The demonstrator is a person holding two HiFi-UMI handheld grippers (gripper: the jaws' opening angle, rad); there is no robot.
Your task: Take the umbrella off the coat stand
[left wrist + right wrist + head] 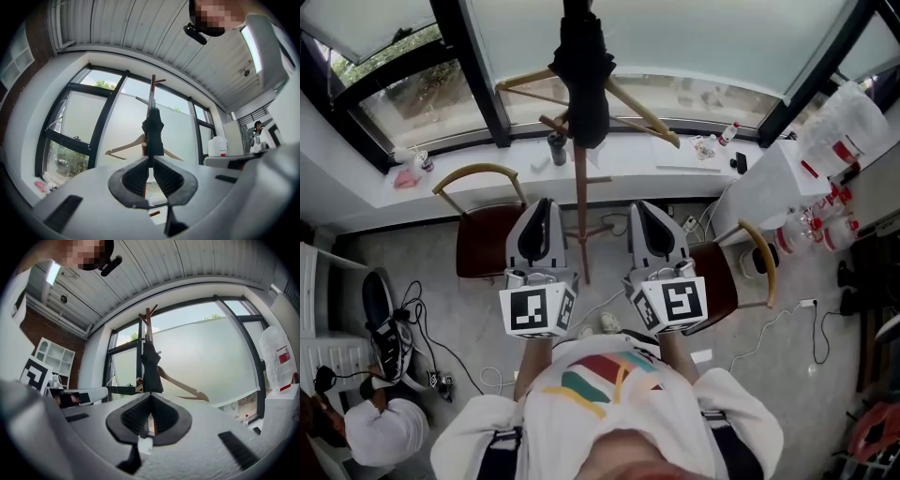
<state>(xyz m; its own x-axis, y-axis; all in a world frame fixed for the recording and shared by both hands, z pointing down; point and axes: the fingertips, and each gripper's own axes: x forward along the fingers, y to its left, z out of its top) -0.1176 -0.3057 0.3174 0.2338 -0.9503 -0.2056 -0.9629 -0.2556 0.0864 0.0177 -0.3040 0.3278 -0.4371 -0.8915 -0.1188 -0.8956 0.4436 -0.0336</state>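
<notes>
Frosted window panes [675,37] fill the back of the room above a white sill [487,173], and planted on the floor in front of the glass is the wooden coat stand [579,206]. Up at 12 o'clock in the head view, there's our target: the black umbrella [581,75] hangs folded from the top of the stand and drops straight down along the pole. That's how I'd expect it to settle when hung by its upper end. A wooden hanger [647,112] juts out at 4 o'clock from it, and a chair [483,239] waits at 9 o'clock of the pole. Now the tools. The left gripper [544,208] and right gripper [641,208] sit side by side, both noses aimed at 12 o'clock, one either side of the pole's line. I read that as a squared-up approach, so either one can go for the umbrella. Each gripper view shows the umbrella dead ahead above the tips but well apart from them, with nothing touched. Both grippers are clenched, ribbed pads pressed together with nothing between them. That makes sense with the umbrella out of reach, and they'll have to spread before any grab.
</notes>
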